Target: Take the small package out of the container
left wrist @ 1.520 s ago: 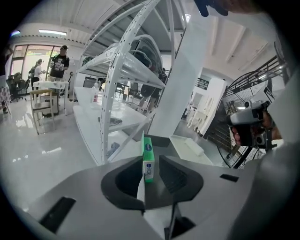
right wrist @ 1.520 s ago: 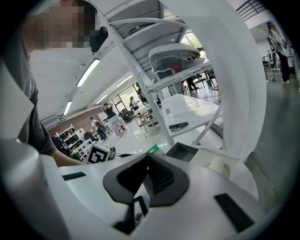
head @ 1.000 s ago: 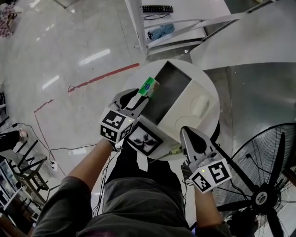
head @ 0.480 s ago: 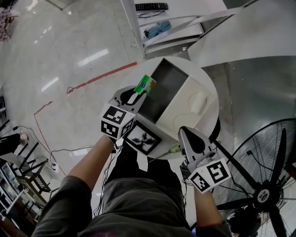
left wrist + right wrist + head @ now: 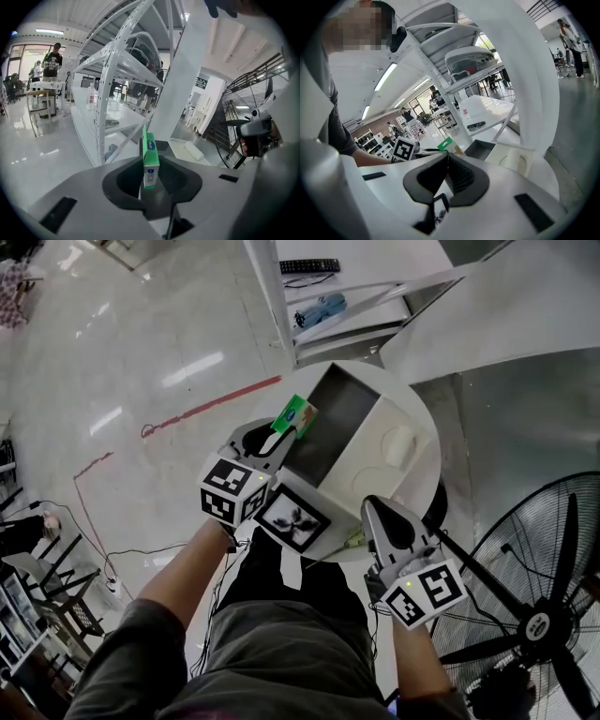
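The small green-and-white package (image 5: 295, 415) stands tilted at the left rim of the white container (image 5: 370, 451), which has a dark inside. My left gripper (image 5: 281, 434) reaches it from the near left. Its jaws are closing, with the package (image 5: 150, 161) upright between them, and I see no firm press from the left gripper (image 5: 151, 174). My right gripper (image 5: 373, 505) is shut and empty at the round table's near edge, right of the container. In the right gripper view, the right gripper (image 5: 449, 157) points toward the container (image 5: 506, 157).
The container rests on a small round white table (image 5: 427, 488). A black-and-white picture card (image 5: 292, 518) lies at the table's near edge. A large floor fan (image 5: 539, 620) stands close on the right. White shelving (image 5: 347, 296) rises beyond the table.
The left gripper's jaws have narrowed around the package. The package stays at the container's left rim. The right gripper has not moved.
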Demonstrator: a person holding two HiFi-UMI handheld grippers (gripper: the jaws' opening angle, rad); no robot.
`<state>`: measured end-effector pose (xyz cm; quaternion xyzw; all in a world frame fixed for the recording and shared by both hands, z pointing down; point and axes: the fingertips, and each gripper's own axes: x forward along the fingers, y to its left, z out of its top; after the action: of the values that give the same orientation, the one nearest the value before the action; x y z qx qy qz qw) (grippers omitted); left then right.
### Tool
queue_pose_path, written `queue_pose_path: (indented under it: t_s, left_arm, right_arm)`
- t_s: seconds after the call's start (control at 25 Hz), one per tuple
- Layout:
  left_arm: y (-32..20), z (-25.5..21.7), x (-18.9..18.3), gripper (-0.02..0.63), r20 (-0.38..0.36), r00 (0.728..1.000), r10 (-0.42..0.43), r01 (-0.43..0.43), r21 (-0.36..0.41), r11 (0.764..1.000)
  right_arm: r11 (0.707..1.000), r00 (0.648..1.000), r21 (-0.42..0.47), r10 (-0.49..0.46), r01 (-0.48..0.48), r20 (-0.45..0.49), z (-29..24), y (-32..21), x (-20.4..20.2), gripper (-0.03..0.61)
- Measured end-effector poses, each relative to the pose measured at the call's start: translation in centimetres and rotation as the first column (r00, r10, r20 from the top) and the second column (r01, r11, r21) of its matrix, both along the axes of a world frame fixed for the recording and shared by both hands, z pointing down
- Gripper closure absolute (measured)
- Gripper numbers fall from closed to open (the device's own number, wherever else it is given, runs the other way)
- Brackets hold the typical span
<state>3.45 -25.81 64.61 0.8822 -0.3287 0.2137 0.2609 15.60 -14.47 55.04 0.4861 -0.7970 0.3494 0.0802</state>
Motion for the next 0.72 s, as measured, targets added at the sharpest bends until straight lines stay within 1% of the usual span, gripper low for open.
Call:
queue_pose_path:
  t_s: [0.28,0.48,0.72]
  left_arm:
    - [0.7,-5.9,-0.5,0.509,-0.036,0.999,0.012,-0.009,0.073,0.997]
    - [2.0,-10.0,-1.2,0.509,-0.053,0.998,0.02,-0.013,0.115,0.993]
    - [3.6,-15.4,-2.0,0.509,-0.113,0.993,0.039,-0.02,0.167,0.986]
  right_arm:
    - [0.996,1.0,0.082,0.022,-0.021,-0.004,-3.6,0.2,-0.3,0.557]
    - [0.992,0.999,0.12,0.045,-0.044,-0.007,-5.9,1.0,-0.4,0.557]
    - [0.982,0.998,0.182,0.06,-0.057,-0.011,-9.1,1.7,-1.3,0.557]
